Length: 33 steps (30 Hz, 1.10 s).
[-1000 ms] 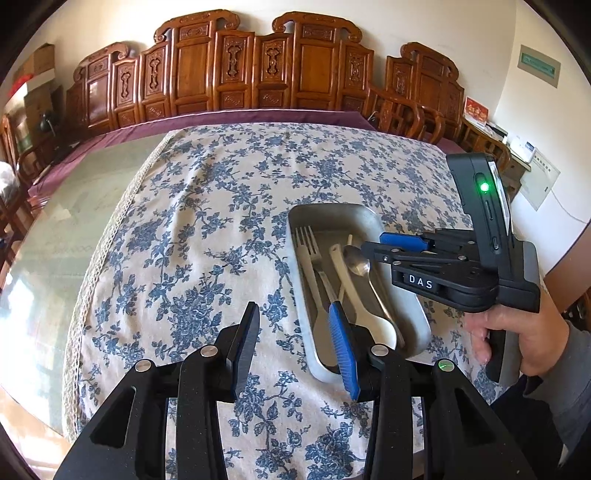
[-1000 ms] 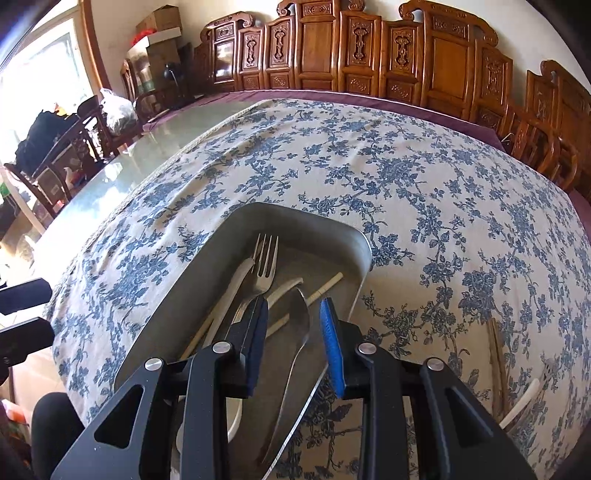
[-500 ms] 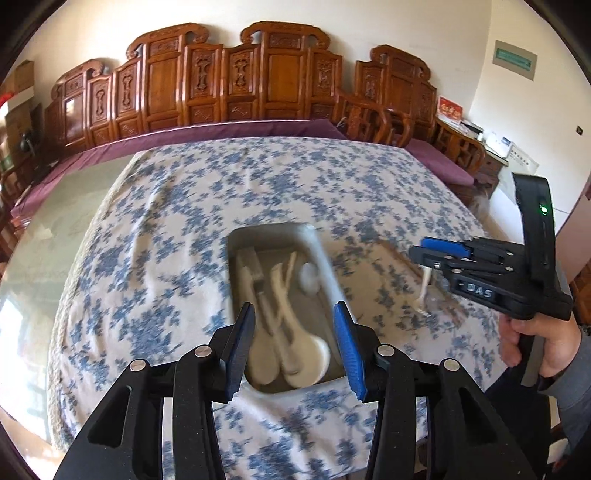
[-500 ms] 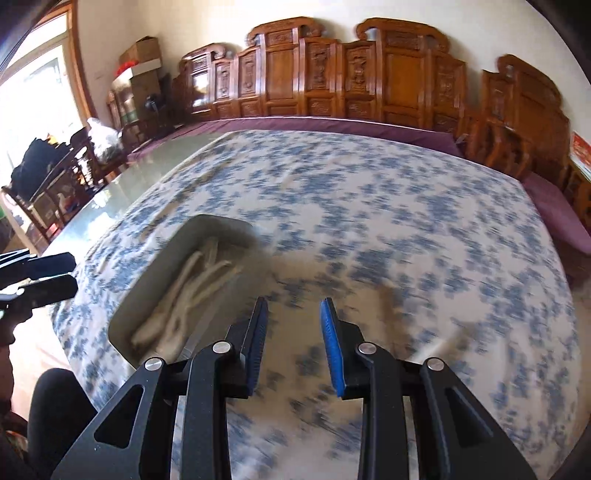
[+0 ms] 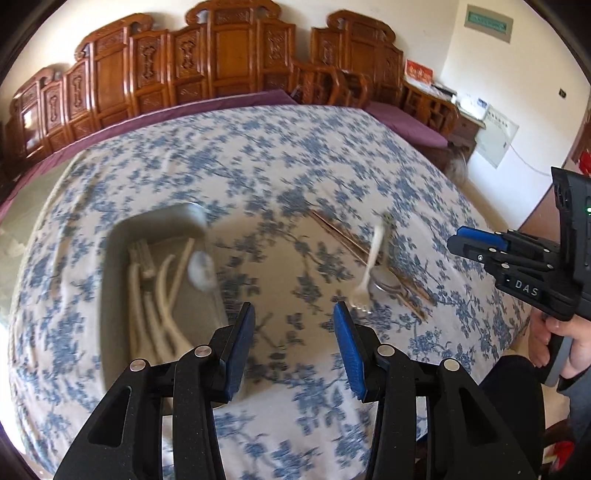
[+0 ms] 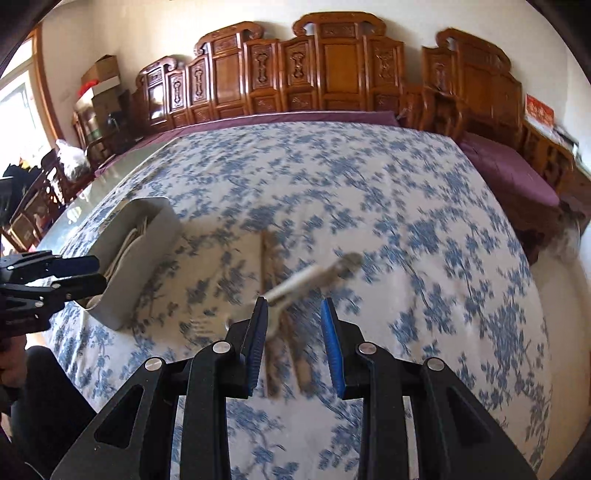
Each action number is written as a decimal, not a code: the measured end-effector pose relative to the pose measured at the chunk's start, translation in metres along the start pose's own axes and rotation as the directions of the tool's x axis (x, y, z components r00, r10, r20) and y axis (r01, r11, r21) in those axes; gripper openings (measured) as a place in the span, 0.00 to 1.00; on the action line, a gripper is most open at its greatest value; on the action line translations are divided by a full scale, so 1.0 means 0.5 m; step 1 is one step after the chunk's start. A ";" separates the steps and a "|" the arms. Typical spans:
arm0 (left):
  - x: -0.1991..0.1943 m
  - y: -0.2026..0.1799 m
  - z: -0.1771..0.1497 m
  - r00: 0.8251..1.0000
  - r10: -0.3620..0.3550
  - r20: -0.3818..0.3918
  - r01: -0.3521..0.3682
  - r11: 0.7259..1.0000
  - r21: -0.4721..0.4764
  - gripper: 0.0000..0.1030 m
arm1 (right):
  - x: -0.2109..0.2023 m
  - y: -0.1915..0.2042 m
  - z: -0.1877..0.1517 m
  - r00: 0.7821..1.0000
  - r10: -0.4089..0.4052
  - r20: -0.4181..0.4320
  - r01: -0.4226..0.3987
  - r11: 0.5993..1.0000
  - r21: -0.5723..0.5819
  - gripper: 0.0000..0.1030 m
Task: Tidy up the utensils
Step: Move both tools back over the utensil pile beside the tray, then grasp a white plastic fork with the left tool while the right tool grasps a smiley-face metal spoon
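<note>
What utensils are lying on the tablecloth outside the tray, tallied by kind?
White-handled fork: 1
Metal spoon: 1
Brown chopsticks: 2, as far as the blur allows
Total: 4

Carved wooden chairs (image 6: 332, 70) line the white wall (image 5: 436, 33) across the top. A window (image 6: 18, 107) glows upper left; boxes (image 6: 101, 79) are stacked beside it.

Bare floral cloth (image 5: 280, 177) lies between the tray (image 5: 118, 236) and the loose cutlery pile (image 5: 376, 273).
</note>
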<state>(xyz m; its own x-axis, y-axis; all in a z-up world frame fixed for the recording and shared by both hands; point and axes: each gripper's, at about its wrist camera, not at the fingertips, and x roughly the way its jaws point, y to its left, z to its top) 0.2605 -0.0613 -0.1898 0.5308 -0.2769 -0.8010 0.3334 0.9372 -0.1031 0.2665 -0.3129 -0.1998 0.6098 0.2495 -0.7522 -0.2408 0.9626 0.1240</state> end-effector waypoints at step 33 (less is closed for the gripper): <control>0.035 -0.025 -0.016 0.999 -0.030 -0.034 0.030 0.999 -0.022 0.40 | 0.212 -0.013 0.022 0.981 -0.065 -0.184 0.090 0.987 0.134 0.18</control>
<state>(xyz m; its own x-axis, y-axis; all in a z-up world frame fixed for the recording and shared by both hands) 0.2593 -0.0760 -0.2073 0.4936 -0.2980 -0.8170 0.3317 0.9330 -0.1399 0.3409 -0.2915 -0.2732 0.4745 0.1628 -0.8651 -0.0813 0.9866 0.1411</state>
